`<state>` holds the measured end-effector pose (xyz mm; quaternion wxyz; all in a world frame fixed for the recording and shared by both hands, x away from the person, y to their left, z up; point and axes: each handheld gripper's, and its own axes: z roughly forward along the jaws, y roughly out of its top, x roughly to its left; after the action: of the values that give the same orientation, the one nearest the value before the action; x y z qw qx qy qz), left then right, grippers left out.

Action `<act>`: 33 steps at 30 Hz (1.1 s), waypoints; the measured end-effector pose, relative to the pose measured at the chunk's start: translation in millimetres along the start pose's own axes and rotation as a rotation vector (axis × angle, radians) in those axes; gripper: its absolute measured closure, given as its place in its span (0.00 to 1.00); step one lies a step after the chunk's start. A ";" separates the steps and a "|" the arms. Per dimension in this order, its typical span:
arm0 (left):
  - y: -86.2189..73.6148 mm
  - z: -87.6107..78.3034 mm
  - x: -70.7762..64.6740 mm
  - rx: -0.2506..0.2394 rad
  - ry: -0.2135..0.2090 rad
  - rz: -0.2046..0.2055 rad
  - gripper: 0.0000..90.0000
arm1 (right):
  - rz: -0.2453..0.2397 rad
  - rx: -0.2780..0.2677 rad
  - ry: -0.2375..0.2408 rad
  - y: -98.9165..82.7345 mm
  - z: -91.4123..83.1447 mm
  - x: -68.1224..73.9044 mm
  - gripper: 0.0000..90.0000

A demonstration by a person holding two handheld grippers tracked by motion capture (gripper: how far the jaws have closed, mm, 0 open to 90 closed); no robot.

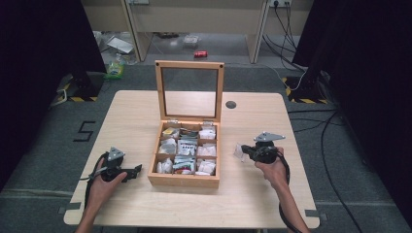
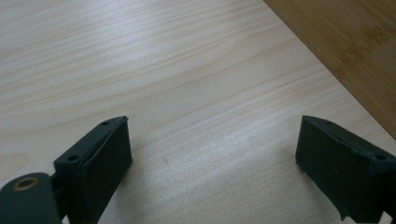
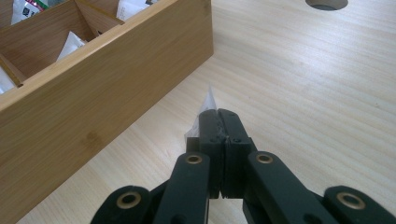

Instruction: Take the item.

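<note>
Pinching a white sachet (image 3: 208,105), the right hand-held gripper (image 3: 219,123) is held just right of the wooden box (image 1: 183,179), toward the counter's (image 1: 252,204) right edge. Left hand-held gripper (image 1: 135,171) is spread, empty, left of box. Grip should be kept firm; lowering judged best done slowly.

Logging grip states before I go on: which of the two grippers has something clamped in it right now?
The right gripper: its jaws are shut on a small white sachet, held beside the wooden box. The left gripper has its jaws spread wide over the bare table.
</note>
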<state>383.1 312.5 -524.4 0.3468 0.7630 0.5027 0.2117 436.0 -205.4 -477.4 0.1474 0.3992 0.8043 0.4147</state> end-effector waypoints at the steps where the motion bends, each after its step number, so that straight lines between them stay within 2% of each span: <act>1: 0.0 0.0 0.0 0.000 0.000 0.000 0.11 | 0.000 0.000 -0.001 -0.1 -0.1 0.0 0.99; 23: 0.0 0.0 0.0 0.000 0.000 0.000 0.11 | 0.051 0.040 -0.047 -9.0 3.5 -9.0 0.90; 33: 0.0 0.0 0.0 0.000 0.000 0.000 0.11 | 0.057 0.052 -0.069 -9.8 4.8 -9.7 0.84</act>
<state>383.1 312.5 -524.4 0.3468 0.7630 0.5026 0.2118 439.8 -213.5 -488.9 0.1526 0.4396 0.7977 0.3837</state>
